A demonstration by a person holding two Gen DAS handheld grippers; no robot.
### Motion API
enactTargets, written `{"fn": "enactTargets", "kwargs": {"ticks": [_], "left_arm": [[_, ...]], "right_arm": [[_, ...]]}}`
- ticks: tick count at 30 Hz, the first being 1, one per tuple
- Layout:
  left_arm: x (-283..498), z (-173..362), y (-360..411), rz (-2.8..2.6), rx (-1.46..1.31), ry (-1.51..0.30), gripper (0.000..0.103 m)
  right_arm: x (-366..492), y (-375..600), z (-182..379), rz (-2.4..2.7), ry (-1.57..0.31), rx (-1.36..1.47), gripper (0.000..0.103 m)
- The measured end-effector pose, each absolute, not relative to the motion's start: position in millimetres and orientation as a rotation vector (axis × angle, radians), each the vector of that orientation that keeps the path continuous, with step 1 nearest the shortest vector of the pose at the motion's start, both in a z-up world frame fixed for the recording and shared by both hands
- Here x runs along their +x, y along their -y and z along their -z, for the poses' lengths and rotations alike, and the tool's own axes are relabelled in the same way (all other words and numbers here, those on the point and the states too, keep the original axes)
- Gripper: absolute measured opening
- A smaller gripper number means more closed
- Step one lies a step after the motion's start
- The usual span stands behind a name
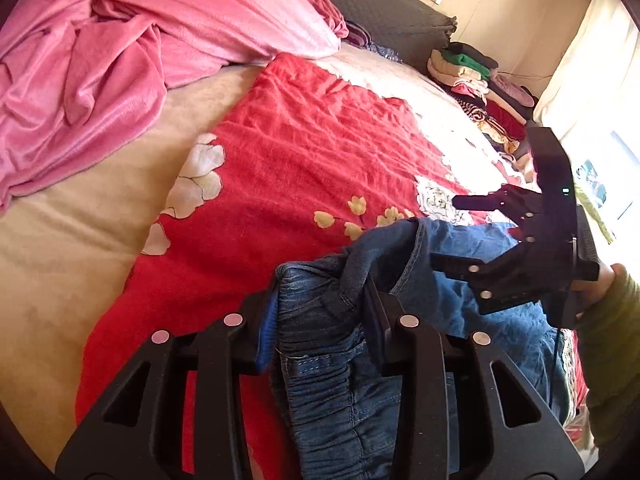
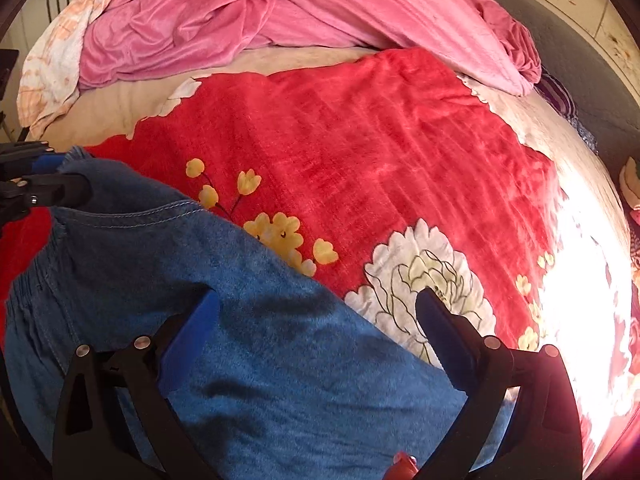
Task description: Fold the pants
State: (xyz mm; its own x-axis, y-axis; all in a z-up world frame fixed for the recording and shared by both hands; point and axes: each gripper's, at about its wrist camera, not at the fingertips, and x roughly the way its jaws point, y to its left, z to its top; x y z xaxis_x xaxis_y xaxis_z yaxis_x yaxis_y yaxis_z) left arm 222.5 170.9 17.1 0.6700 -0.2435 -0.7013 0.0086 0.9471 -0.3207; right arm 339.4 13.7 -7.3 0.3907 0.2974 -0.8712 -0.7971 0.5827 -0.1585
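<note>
One pair of blue pants (image 2: pixel 248 320) lay bunched in the lower half of both views on the red blanket (image 2: pixel 360 140), seemingly no neat fold yet made. The left gripper (image 1: pixel 320 312) was clamped on the waistband, while the right gripper (image 2: pixel 320 320) hung wide open over the denim, holding nothing.

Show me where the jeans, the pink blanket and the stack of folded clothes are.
jeans (image 2: pixel 280 360), right wrist view, on the flat denim between the open fingers.
pink blanket (image 1: pixel 120 52), left wrist view, on its crumpled middle.
stack of folded clothes (image 1: pixel 466 68), left wrist view, on the green garment near the top.
</note>
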Motion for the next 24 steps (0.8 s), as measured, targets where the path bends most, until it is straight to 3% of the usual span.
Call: {"fn": "enactTargets", "kwargs": {"ticks": [1, 7, 9, 24], "left_arm": [[219.9, -19.8, -168.8, 0.143, -0.291, -0.817, 0.027], [214.0, -20.7, -155.3, 0.117, -0.209, -0.798, 0.027], [210.0, -21.3, -157.0, 0.108, -0.211, -0.789, 0.027], [139.4, -47.7, -128.7, 0.153, -0.189, -0.646, 0.027]], "right_arm": [[340.3, -17.5, 9.9, -0.767, -0.928, -0.641, 0.084], [329.6, -24.4, 16.9, -0.87, -0.954, -0.603, 0.019], [322.0, -16.0, 9.1, -0.861, -0.92, -0.578, 0.011], [210.9, 77.5, -57.2, -0.882, -0.714, -0.272, 0.007]]}}
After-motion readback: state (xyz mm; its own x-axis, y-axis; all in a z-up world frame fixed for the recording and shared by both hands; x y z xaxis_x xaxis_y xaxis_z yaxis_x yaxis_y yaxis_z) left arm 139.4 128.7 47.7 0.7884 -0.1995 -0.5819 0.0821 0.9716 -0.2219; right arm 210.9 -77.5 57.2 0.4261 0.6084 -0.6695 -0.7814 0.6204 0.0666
